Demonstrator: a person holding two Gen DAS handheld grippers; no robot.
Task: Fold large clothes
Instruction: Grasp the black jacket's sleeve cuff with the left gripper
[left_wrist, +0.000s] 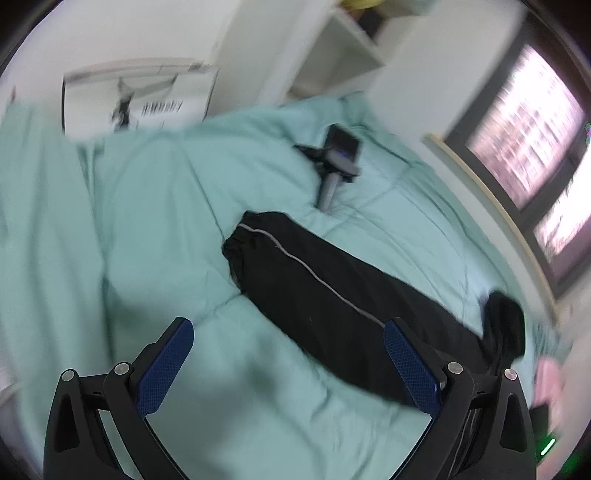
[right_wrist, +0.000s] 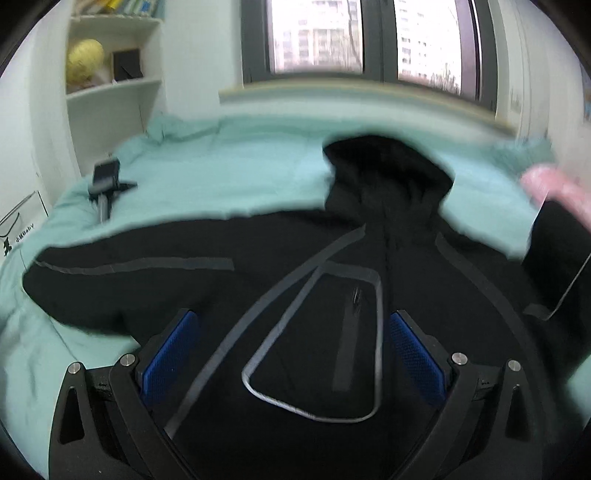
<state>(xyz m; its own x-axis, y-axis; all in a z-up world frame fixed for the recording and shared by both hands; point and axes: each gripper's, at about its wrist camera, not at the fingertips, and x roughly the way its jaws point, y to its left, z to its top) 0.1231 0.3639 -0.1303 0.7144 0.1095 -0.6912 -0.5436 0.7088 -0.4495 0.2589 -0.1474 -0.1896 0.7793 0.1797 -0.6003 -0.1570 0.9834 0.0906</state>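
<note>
Your right gripper (right_wrist: 291, 354) hangs with its jaws spread wide and empty, directly over the chest of the black jacket (right_wrist: 332, 295), which lies front-up and spread across the mint bedspread (right_wrist: 221, 177). Ahead of it the hood (right_wrist: 388, 166) points toward the window. One sleeve (left_wrist: 314, 280) runs out to its left, and that is where your left gripper (left_wrist: 288, 365) waits, also wide open, holding nothing, with the cuff ahead of it. Expect soft, limp cloth that sags and drags (the shell may be a little slick), so pinch a firm edge: the cuff or the shoulder seam, not the loose middle. A small camera on a tripod (left_wrist: 338, 162) sits beyond the cuff, well apart.
</note>
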